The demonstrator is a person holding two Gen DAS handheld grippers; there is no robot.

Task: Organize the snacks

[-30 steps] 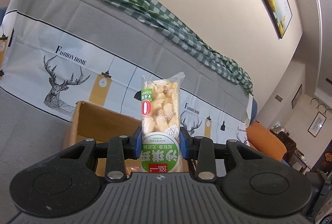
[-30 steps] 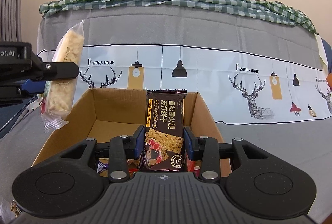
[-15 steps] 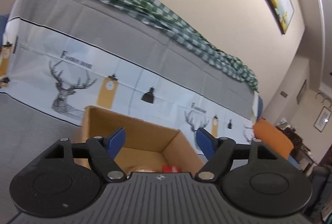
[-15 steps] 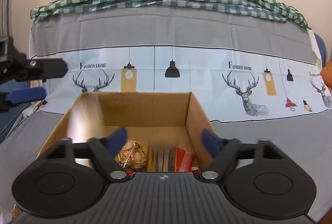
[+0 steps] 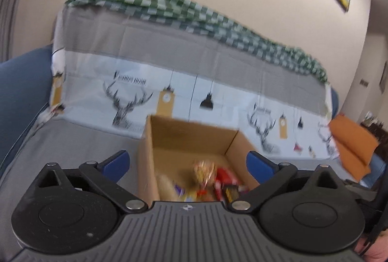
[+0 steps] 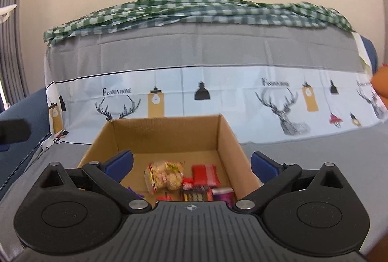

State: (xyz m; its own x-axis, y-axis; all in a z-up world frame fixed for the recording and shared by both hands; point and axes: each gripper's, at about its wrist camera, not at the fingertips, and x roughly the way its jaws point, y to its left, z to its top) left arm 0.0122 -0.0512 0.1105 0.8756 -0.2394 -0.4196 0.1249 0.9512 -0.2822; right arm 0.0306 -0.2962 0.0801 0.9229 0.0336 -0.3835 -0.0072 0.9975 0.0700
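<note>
Box edges: the open brown cardboard box [image 6: 167, 138] sits on the grey sofa cover [image 6: 315, 153]; its walls stand upright, top unobstructed.
Room: grey seat lies bare on both sides of the box.
My left gripper [image 5: 186, 166]: blue pads spread wide, nothing between them, held above the box's near edge.
My right gripper [image 6: 191, 165]: jaws wide apart too, empty, centred over the box.
Snacks: a clear packet of pale puffed pieces [image 6: 163, 176] and a red wrapper [image 6: 205, 174] lie on the box floor, touching.
Hard to see: left view is blurred; nearest packets hide behind my body.
</note>
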